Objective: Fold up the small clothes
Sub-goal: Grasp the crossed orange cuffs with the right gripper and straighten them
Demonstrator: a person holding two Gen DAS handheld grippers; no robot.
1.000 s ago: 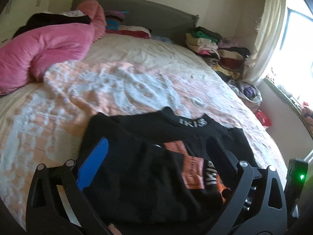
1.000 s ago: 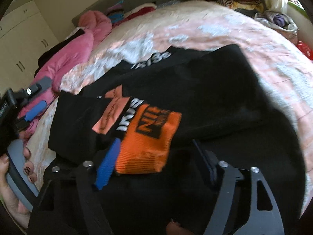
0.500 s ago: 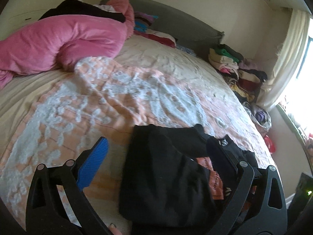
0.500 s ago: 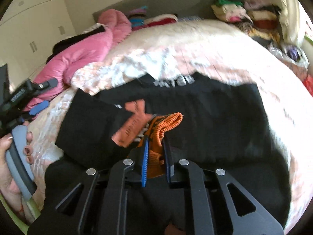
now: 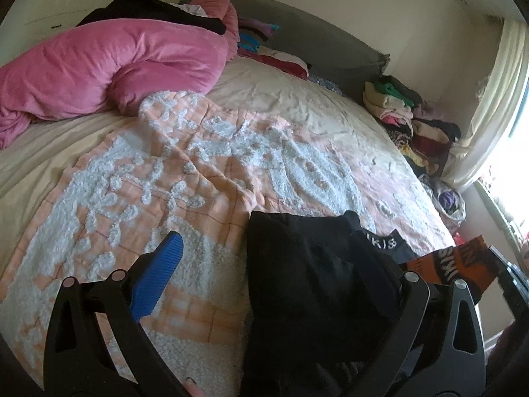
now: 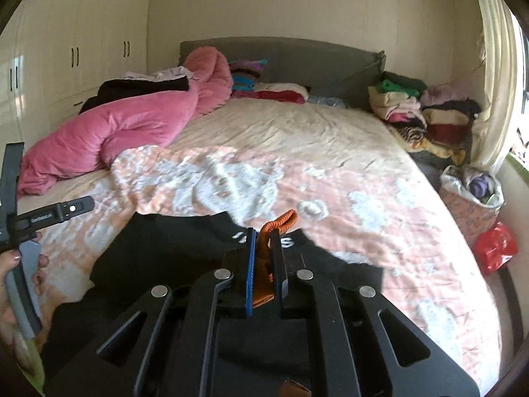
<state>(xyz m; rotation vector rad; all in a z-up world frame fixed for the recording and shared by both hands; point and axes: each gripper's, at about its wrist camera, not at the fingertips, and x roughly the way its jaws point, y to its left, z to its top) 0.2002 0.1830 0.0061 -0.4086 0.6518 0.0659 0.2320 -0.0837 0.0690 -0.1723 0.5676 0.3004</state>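
A wide bed (image 6: 297, 132) with a grey headboard is filling the room, a peach-and-white bedspread (image 5: 198, 172) lying over its near half. Beside the far corner a bag (image 6: 469, 198) is standing open with bunched cloth showing inside; what the pieces are is too small to tell. The black sweater (image 5: 297, 274) is lying on the bedspread's near edge, its lower part cut off by the frame. The right gripper (image 6: 264, 264) is pinching the sweater's orange cuff (image 6: 281, 223), its fingers having just been closing onto the ribbed fabric. The left gripper (image 5: 264, 274) is holding its fingers spread wide over the sweater, gripping nothing. The left hand (image 6: 20, 264) is only partly showing at the right view's edge.
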